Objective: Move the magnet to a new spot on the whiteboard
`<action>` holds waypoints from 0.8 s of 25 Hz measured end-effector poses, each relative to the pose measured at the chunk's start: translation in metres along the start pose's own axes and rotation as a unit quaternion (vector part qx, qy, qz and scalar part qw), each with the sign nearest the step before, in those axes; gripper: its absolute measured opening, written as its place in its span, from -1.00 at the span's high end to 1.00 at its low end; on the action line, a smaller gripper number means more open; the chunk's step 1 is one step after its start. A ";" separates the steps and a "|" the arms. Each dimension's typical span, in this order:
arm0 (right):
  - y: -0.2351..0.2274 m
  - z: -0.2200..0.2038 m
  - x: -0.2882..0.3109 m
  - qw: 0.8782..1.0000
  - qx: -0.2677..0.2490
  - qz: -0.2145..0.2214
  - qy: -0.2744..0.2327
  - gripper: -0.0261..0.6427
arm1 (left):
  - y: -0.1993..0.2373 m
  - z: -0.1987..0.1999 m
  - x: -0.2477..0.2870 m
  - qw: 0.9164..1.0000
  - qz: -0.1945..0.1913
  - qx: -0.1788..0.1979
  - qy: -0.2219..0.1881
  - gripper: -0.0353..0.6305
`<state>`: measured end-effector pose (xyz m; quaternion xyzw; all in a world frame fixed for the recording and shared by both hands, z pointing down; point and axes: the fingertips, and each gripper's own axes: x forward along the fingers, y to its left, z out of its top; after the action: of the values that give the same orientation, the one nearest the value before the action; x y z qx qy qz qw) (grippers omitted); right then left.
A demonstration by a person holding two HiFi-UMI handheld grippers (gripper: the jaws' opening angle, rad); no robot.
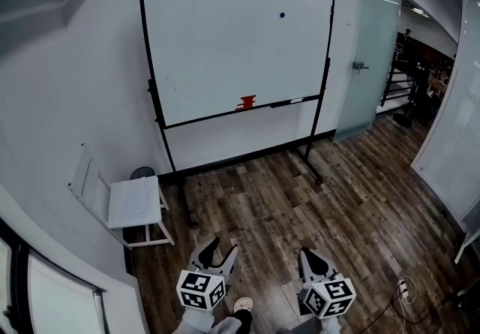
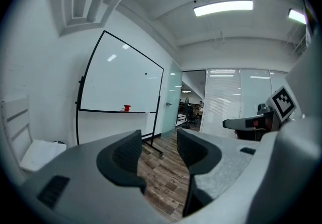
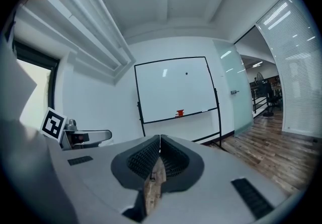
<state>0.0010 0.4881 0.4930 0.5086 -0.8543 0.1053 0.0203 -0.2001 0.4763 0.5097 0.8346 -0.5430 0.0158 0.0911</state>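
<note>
A small dark round magnet [image 1: 282, 15] sticks high on the right part of the whiteboard [image 1: 225, 55]; it shows as a dot [image 3: 186, 73] in the right gripper view and as a dot [image 2: 146, 73] in the left gripper view. The whiteboard [image 3: 173, 89] stands on a black wheeled frame, a few steps ahead. My left gripper [image 1: 217, 251] is held low at the bottom of the head view, open and empty [image 2: 158, 150]. My right gripper [image 1: 313, 259] is beside it, shut on nothing [image 3: 159, 140]. Both are far from the board.
A red object [image 1: 246, 103] and a marker [image 1: 296, 100] rest on the board's tray. A white folding chair [image 1: 131, 203] stands at the left by the wall. A frosted glass door [image 1: 373, 40] is right of the board. Cables [image 1: 405, 291] lie on the wood floor at right.
</note>
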 end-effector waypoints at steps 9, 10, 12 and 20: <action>-0.023 0.015 0.058 1.000 -0.006 -0.007 0.010 0.84 | 0.038 0.013 0.056 1.000 0.000 -0.006 -0.001 0.25; -0.027 0.016 0.065 1.000 -0.008 -0.008 0.010 0.84 | 0.042 0.015 0.063 1.000 -0.002 -0.004 -0.001 0.25; -0.032 0.020 0.079 1.000 -0.011 -0.012 0.008 0.84 | 0.052 0.016 0.074 1.000 -0.003 -0.003 0.001 0.25; -0.045 0.026 0.129 1.000 -0.003 -0.021 0.002 0.84 | 0.087 0.022 0.112 1.000 -0.008 0.000 0.003 0.25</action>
<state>-0.0197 0.3501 0.4928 0.5259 -0.8438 0.1033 0.0260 -0.2354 0.3375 0.5143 0.8387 -0.5362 0.0178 0.0931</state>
